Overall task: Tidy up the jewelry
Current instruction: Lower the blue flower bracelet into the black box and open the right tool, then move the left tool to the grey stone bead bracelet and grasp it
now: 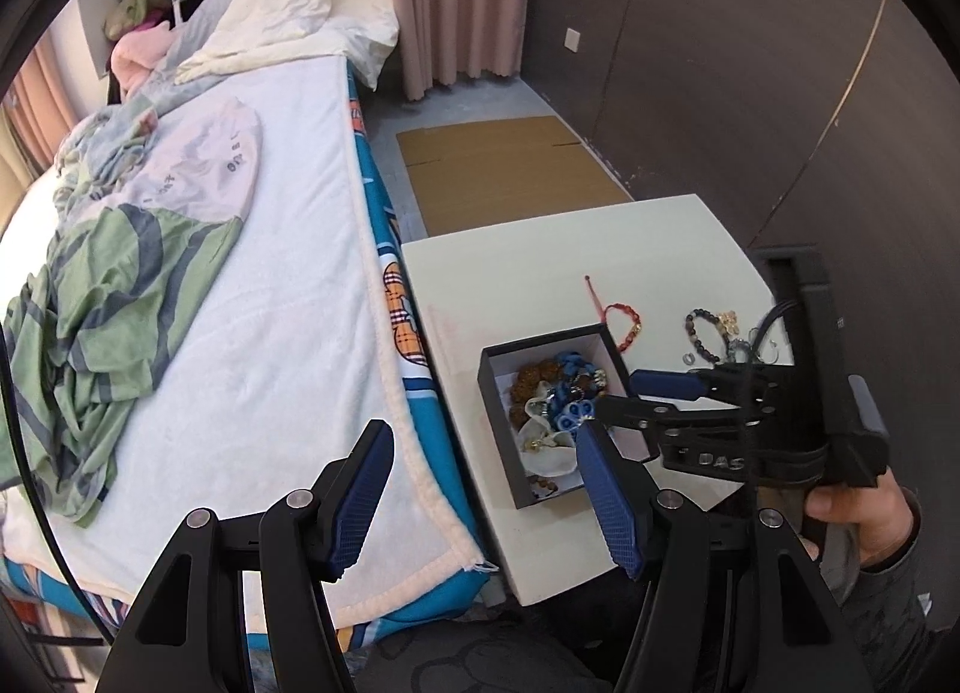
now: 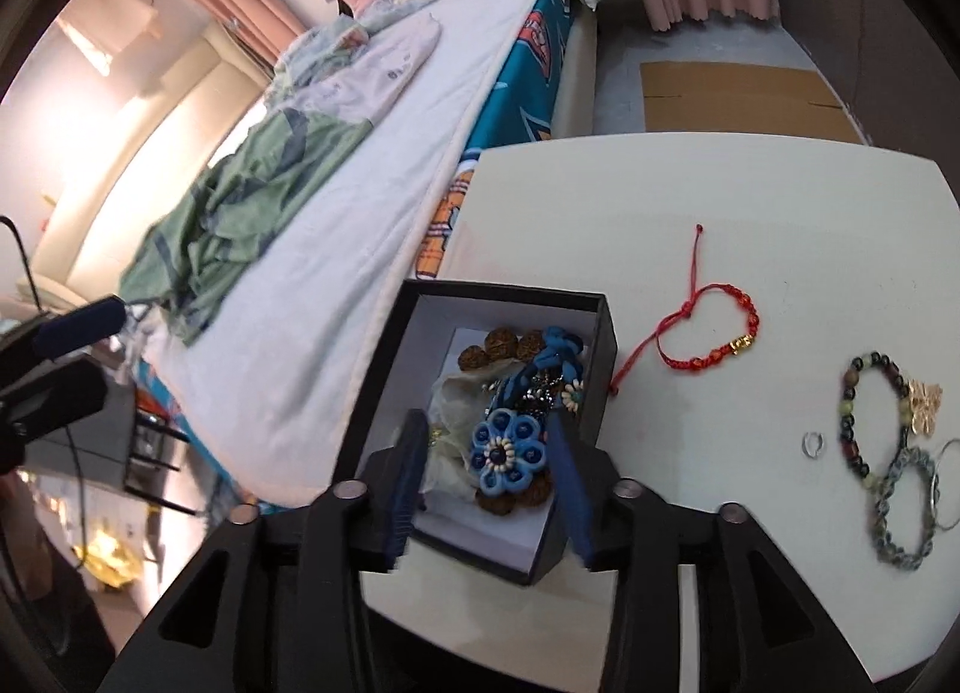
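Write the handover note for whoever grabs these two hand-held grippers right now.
Left hand-held gripper: open, empty, over the bed edge.
Right hand-held gripper: open above the black box, the blue flower piece between its pads but not pinched.
Done: blue flower piece, brown beads and other items lie in the black box.
Left on the white table: red string bracelet, dark bead bracelet, clear ring, grey-blue braided bracelet, plus a gold piece.

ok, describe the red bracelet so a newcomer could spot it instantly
On the white table beside the bed, look just right of the black box. The red bracelet lies flat there: a thin woven cord loop with one gold charm and a long tail, unlike the chunky beaded bracelets farther right.
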